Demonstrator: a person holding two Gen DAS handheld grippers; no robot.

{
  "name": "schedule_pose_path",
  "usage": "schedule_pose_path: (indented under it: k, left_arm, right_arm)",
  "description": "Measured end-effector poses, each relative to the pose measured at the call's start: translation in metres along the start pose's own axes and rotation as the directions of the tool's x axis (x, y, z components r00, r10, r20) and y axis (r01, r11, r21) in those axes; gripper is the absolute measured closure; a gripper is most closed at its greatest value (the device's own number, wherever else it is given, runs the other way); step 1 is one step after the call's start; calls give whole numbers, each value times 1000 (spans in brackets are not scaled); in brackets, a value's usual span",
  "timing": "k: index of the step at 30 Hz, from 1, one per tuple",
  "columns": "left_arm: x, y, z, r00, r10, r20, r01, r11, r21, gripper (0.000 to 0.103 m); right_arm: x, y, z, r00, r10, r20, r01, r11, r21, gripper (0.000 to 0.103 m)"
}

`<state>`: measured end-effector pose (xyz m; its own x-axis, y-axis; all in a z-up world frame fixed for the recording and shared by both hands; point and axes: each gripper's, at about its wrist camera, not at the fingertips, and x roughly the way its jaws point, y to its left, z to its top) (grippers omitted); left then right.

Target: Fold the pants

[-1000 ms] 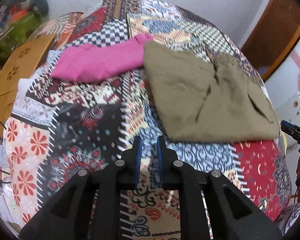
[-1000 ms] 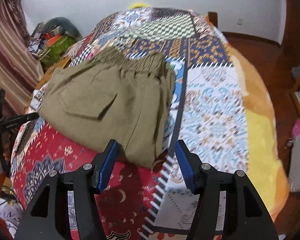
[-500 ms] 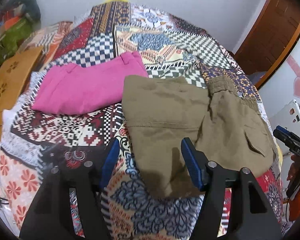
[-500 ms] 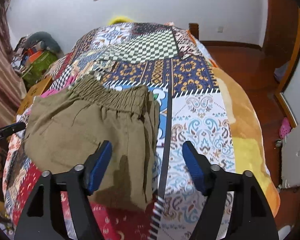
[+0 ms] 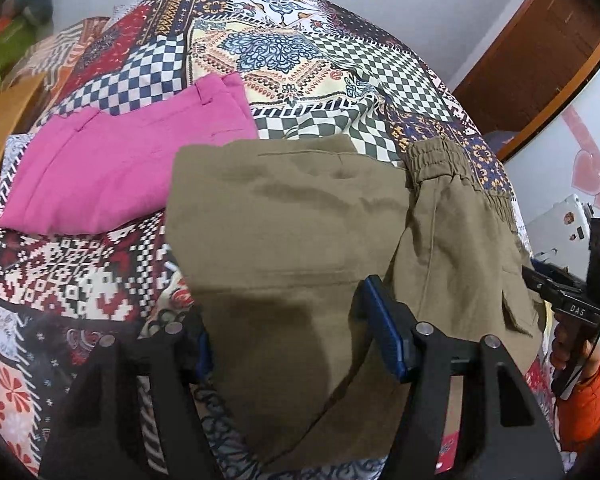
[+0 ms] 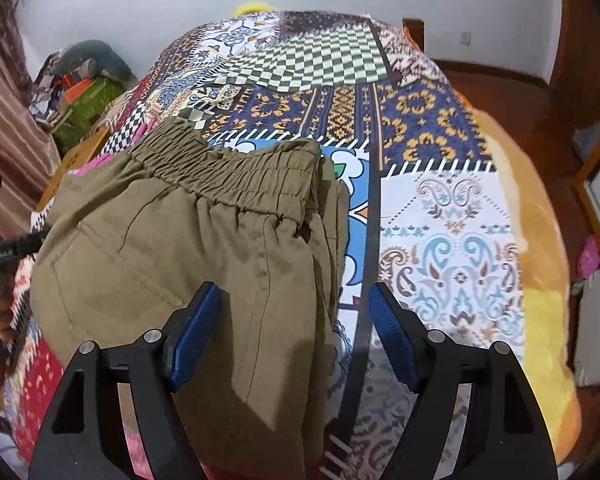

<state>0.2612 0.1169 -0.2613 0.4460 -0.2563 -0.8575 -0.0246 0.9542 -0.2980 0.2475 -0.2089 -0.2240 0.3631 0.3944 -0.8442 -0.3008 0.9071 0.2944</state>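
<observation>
The folded olive pants lie at the centre of the left view on the patchwork bedspread, the pink folded garment touching them at upper left. Left tongs are spread wide over the near edge; right tongs likewise released, straddling the pants' right edge, waistband farther up.

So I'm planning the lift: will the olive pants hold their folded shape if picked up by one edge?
Probably not: the olive pants crease softly, so they would likely droop and unfold. The gathered waistband looks thicker, likely heavier. The weave looks unlikely to slip.
</observation>
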Motion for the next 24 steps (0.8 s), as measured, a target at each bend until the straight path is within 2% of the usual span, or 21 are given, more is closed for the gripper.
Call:
schedule_pose_path:
  k: [4,6,10,16,21,24]
  left_arm:
    - [-1,-6,-4,1000,-29,3,29,1000,1,39]
    - [-3,-8,-9,999,-42,0,42,999,12,39]
    - [-8,-10,-18,997,-73,-13,73,997,19,39]
    - [-7,-9,-18,995,-97,-17,97,995,2,39]
    - [0,-12,-11,995,-96,-17,96,995,16,39]
    - [3,-12,-9,995,-100,-14,100,995,16,39]
  right_arm:
    - [11,-16,2,993,104,-61,-97,990,106,29]
    - [9,-20,0,990,128,-64,-121,986,113,29]
    - [3,-14,-7,990,116,-83,-111,992,63,29]
    - [4,-14,-9,985,140,-99,-136,989,52,29]
    - [14,-15,1,980,165,-109,-161,986,44,28]
    - [19,-17,10,978,176,-110,-171,984,52,30]
